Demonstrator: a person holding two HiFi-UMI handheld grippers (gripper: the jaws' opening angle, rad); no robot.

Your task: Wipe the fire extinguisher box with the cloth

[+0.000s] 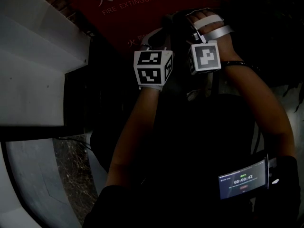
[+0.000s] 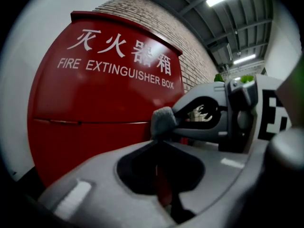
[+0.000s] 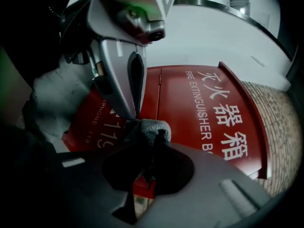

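Note:
The red fire extinguisher box [image 1: 142, 4] fills the wall ahead, with white lettering on its front [image 2: 104, 103] [image 3: 204, 108]. A small grey cloth [image 2: 164, 120] [image 3: 147, 127] is bunched between the two grippers, just off the box face. My left gripper [image 2: 159, 137] is shut, with the cloth at its tips. My right gripper [image 3: 152, 141] is shut on the same bunch, and dark fibres hang into its gap. The grippers meet tip to tip. The head view is dark: both marker cubes [image 1: 153, 68] [image 1: 205, 57] show, and the tips are hidden.
A white stepped wall [image 1: 33, 56] stands to the left of the box, with brick wall [image 2: 142, 23] behind and right of it. A small screen [image 1: 243, 178] sits on the person's right forearm. Speckled floor [image 1: 71, 170] lies below.

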